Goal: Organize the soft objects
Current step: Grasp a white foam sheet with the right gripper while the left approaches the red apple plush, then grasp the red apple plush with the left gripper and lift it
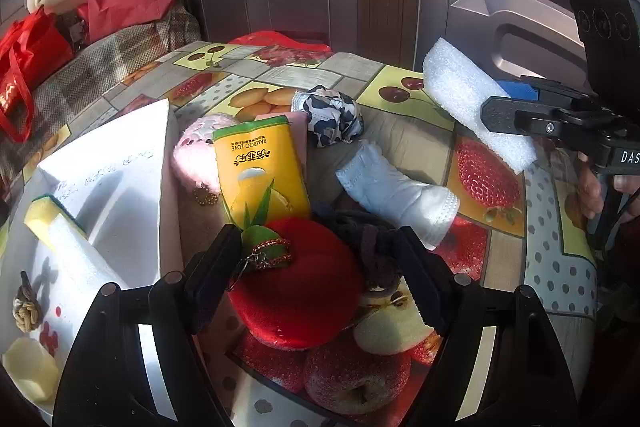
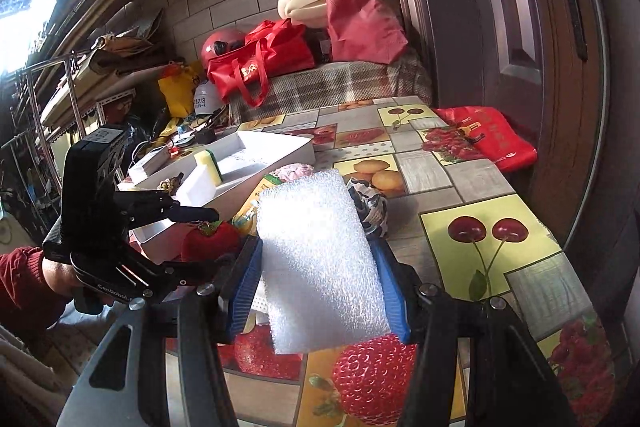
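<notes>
The right claw [image 2: 318, 267] pinches a white foam block [image 2: 320, 267] at frame centre, held above the fruit-print bench [image 2: 500, 247]. The left claw [image 1: 316, 267], fingers spread, straddles a red plush apple [image 1: 300, 291] low in its frame, beside the white tray [image 1: 120, 163].

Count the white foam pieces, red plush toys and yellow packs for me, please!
White foam pieces: 2 (sheet, block)
Red plush fruit: 1
Yellow tissue pack: 1
Total: 4
</notes>
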`<state>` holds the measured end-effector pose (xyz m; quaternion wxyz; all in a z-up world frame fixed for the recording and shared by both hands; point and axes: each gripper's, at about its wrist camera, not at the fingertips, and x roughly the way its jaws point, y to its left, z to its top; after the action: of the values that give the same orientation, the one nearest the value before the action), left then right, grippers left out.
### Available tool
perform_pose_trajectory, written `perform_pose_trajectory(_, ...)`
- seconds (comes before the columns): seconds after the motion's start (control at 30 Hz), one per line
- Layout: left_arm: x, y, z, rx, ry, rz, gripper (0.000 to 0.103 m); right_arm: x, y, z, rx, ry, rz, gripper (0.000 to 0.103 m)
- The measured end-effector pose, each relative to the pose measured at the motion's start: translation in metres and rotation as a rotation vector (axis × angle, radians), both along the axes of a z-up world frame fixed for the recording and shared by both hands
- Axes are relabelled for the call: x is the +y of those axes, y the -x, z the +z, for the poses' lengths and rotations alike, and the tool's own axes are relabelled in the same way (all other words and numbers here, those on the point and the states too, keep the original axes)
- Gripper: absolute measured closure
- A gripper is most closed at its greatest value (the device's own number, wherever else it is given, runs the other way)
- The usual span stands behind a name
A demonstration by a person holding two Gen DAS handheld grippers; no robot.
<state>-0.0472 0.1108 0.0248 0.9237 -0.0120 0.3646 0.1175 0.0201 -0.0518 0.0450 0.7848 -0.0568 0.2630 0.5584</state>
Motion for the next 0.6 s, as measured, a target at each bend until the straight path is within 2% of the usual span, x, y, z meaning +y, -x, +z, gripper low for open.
perform_pose_trajectory(0.1,-0.009,0.000,0.002,-0.010,-0.035,-0.004,0.024,0.000,-0.001,0.000,0.001,-0.005,-0.001,0.048)
perform_pose_trajectory(0.27,0.013,0.022,0.025,-0.086,0.011,0.065,0.024,-0.001,-0.001,0.001,0.003,-0.011,0.001,0.048)
perform_pose_trajectory(0.4,0.026,0.026,0.024,-0.035,0.025,0.087,0.024,-0.001,-0.001,0.001,0.003,-0.013,0.000,0.048)
perform_pose_trajectory(0.6,0.012,0.014,0.009,0.041,0.008,0.026,0.024,0.000,0.000,0.001,0.009,-0.008,0.009,0.048)
